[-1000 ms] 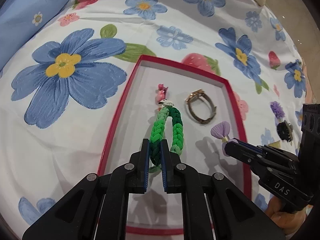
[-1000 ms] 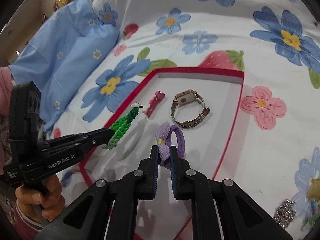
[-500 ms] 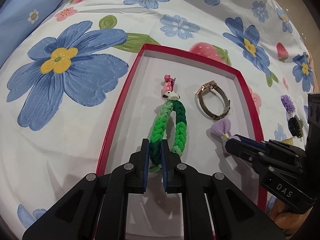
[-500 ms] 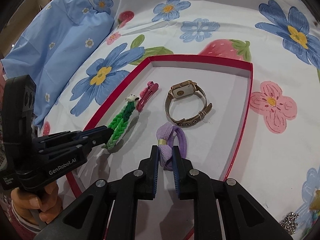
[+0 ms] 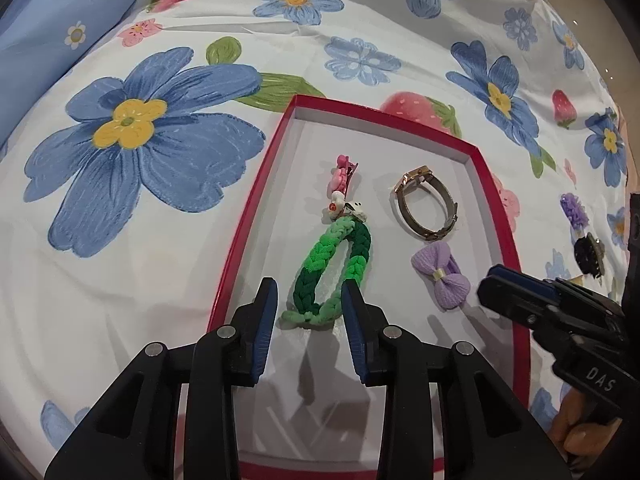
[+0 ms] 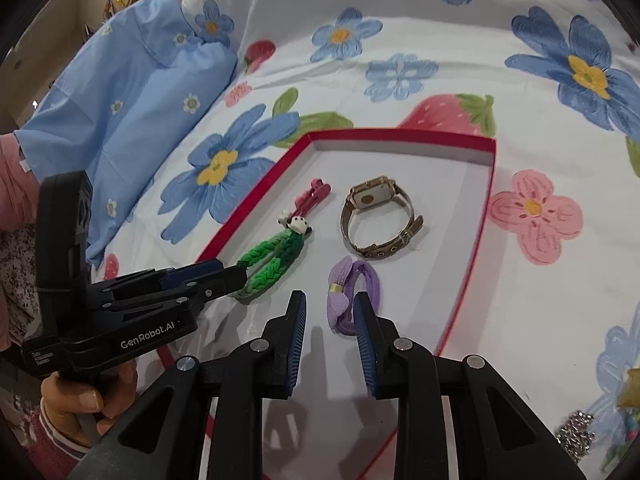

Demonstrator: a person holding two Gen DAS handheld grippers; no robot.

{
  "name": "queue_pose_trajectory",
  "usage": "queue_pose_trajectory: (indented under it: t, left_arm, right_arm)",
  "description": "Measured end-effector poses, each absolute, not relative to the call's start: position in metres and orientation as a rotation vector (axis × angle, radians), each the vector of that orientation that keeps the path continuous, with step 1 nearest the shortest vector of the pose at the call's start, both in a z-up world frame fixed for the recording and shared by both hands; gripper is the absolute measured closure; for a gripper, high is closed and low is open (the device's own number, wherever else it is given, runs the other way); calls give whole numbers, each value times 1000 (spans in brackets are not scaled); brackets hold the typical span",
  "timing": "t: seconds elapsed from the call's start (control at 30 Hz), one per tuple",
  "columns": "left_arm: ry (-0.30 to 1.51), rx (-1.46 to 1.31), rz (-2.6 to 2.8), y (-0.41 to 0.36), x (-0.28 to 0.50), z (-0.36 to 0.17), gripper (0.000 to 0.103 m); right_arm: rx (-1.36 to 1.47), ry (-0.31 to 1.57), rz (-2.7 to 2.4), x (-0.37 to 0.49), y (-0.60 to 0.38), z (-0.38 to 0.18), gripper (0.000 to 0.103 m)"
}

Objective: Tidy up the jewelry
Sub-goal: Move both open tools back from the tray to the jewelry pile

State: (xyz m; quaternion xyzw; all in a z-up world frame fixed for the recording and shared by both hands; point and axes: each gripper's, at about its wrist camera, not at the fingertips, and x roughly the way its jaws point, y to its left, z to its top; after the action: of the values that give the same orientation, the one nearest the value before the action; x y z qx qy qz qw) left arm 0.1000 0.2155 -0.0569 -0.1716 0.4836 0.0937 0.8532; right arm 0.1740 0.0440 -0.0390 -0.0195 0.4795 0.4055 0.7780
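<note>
Braided green bracelet lies flat between the parted left claw.

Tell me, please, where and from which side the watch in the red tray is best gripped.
Judging by its pose, grip the watch by the upstanding strap arc near the buckle, coming from above with one finger inside the loop; it rests on edge, loop open, and the face end looks bulkier.

Left gripper parted around near end of green braid, lying in red tray. Beside braid: pink clip, watch, purple bow. Right gripper at tray's right edge.
</note>
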Motion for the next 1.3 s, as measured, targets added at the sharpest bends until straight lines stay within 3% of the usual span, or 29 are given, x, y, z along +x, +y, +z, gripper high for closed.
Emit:
queue_pose_trajectory:
  t: [0.27, 0.6, 1.3]
  left_arm:
    - [999, -370, 184, 205, 90, -43, 69]
    - [954, -363, 86, 163, 84, -14, 57]
    - [987, -255, -132, 55, 103, -5, 57]
  right_arm:
    - [7, 994, 868, 166, 17, -19, 76]
    - [71, 952, 775, 155, -55, -4, 73]
    - [195, 905, 474, 148, -218, 0, 70]
